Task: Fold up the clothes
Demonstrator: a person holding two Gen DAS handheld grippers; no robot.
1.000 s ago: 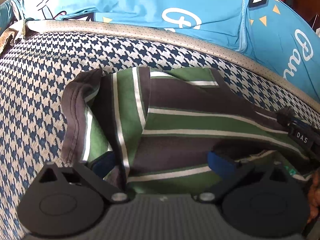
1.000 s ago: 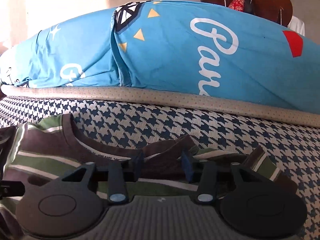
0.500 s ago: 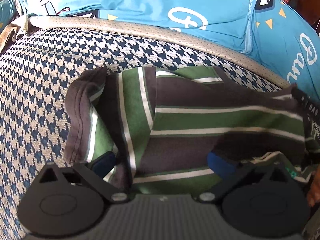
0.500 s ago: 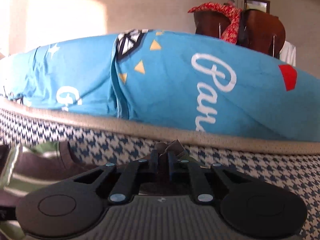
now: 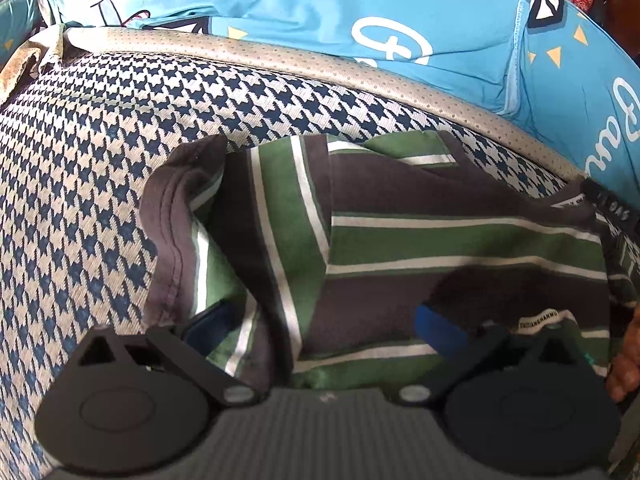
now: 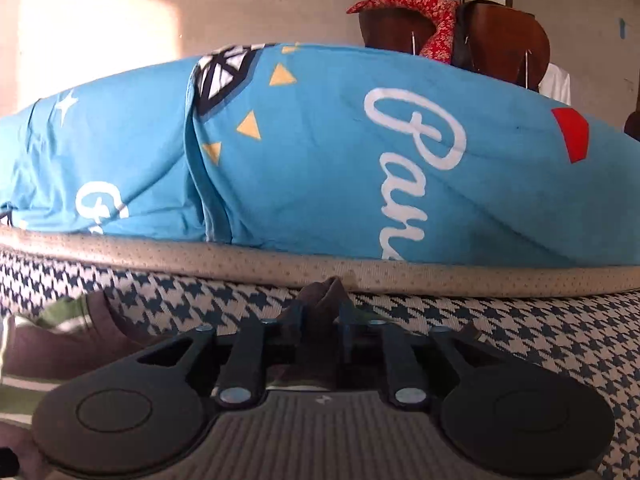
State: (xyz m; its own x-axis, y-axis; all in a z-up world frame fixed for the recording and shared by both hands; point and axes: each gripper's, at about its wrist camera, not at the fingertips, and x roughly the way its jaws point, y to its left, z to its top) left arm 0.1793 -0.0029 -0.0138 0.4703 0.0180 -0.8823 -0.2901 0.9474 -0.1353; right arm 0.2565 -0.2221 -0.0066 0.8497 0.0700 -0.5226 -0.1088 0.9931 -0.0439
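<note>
Since a second earlier, the right gripper (image 6: 320, 320) had gone from spread apart to clenched on a bunch of the striped shirt (image 6: 324, 292), pinching dark cloth between its fingers.

From the left wrist view, the left gripper (image 5: 324, 320) hung released, its blue pads wide apart over the near edge of the shirt, which lay partly folded on the houndstooth cover (image 5: 100, 160), with the blue quilt (image 5: 400, 8) at the far side. A hand (image 5: 628, 356) showed at the right edge, cut off.

From the right wrist view, the shirt trailed off to the left, mostly out of frame, so its full spread was hard to judge. I would judge the fold goes best if the pinched edge is lifted evenly and carried across while the other side is held flat.
</note>
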